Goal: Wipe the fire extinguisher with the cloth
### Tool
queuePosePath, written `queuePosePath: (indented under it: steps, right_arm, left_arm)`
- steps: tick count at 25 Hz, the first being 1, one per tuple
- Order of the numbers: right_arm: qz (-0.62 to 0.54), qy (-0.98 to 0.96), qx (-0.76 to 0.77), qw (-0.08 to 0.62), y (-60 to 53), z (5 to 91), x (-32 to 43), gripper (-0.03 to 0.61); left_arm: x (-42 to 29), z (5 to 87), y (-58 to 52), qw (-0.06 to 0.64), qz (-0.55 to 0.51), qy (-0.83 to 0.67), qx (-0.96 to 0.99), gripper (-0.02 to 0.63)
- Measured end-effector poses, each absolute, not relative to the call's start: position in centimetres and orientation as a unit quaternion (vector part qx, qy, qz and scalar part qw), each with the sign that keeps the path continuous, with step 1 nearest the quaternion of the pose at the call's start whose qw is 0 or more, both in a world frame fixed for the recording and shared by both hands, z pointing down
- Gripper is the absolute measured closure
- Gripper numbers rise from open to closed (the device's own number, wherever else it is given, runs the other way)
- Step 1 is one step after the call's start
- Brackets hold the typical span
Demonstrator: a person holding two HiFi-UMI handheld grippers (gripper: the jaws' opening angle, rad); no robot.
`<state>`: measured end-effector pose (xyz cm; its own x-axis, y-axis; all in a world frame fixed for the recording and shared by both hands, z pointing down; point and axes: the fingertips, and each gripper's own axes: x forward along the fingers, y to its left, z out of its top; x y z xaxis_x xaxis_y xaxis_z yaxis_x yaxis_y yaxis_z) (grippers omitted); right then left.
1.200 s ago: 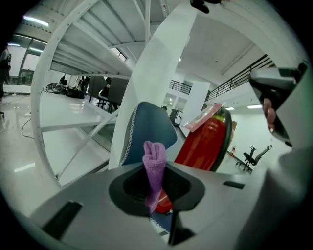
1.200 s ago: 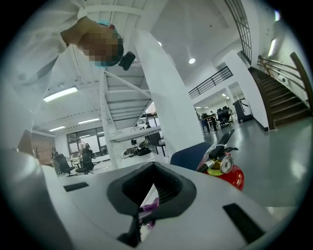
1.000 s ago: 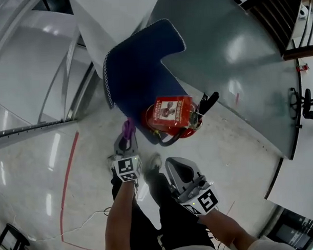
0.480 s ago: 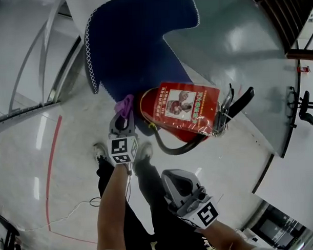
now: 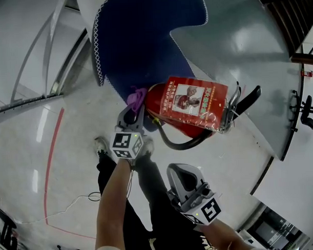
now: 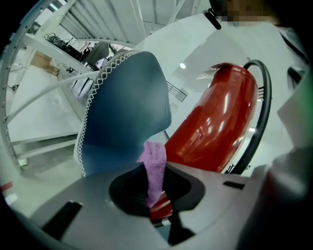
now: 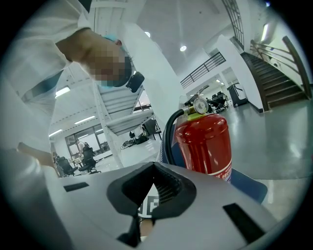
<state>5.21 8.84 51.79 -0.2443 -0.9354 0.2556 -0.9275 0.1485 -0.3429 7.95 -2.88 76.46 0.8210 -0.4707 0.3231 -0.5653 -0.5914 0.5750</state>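
Glossy pale floor (image 5: 53,100) carries a blue mat (image 5: 138,51). The fire extinguisher (image 5: 194,102) stands upright beside it, long axis vertical, handle and gauge on top. The left gripper (image 5: 133,110) is clamped on the purple cloth (image 5: 137,98), just beside the red cylinder. The right gripper (image 5: 178,172) hangs apart, jaws together, empty. Likely best: press the cloth flat and stroke along the cylinder's length.

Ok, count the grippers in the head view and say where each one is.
2. The left gripper, shut on the purple cloth, is at the red fire extinguisher's side. The right gripper hangs lower, apart from it, shut on nothing. None seems hidden.
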Motion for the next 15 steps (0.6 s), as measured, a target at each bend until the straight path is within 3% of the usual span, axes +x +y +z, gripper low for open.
queuePosePath:
  steps: [15]
  right_arm:
    - [-0.202,0.758,-0.620,0.015,9.6,49.5,3.8,0.565]
  left_arm:
    - [8.3,67.8,-2.5,0.352,0.028,-0.257,0.899,0.560]
